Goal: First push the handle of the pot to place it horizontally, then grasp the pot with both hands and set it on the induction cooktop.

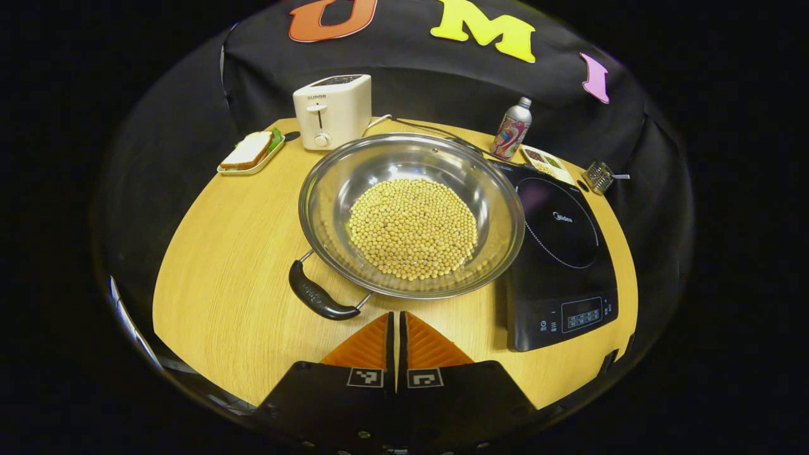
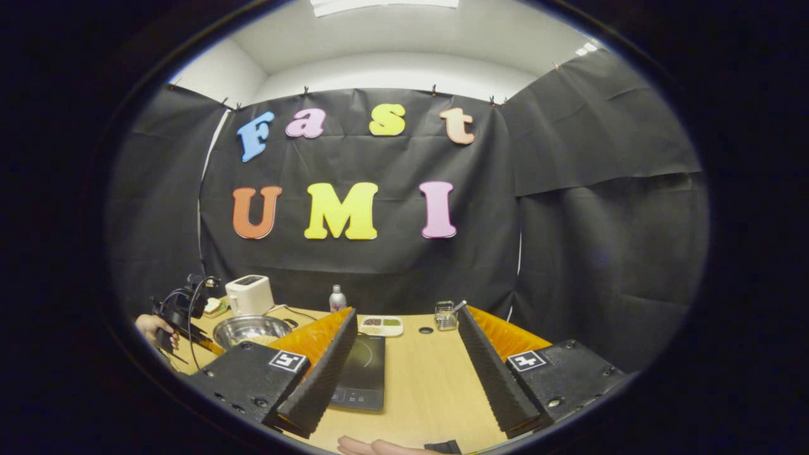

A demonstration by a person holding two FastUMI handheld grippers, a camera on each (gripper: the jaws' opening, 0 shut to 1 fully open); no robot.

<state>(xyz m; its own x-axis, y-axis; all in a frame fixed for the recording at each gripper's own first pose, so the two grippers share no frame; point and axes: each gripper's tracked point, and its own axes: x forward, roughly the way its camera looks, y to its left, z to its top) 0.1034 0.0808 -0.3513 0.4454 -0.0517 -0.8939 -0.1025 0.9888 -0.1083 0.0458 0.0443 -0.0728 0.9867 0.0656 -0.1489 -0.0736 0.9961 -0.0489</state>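
Note:
A wide steel pot [image 1: 499,208] full of yellow beans [image 1: 412,227] sits mid-table in the left gripper view. Its black handle [image 1: 316,297] points toward the near left, slanted. The black induction cooktop [image 1: 559,259] lies just right of the pot, and the pot's rim overlaps its left edge. My left gripper [image 1: 397,328] is shut with nothing in it, its tips just short of the pot's near rim and right of the handle. In the right gripper view my right gripper [image 2: 404,354] stands open above the table, the cooktop [image 2: 363,370] between its fingers and the pot [image 2: 249,328] far left.
A white toaster [image 1: 333,110] and a sandwich on a tray [image 1: 251,151] stand at the back left. A drink bottle [image 1: 512,128], a food tray [image 1: 545,161] and a small metal grater [image 1: 599,175] lie behind the cooktop. A hand [image 2: 152,325] holds the other gripper at far left.

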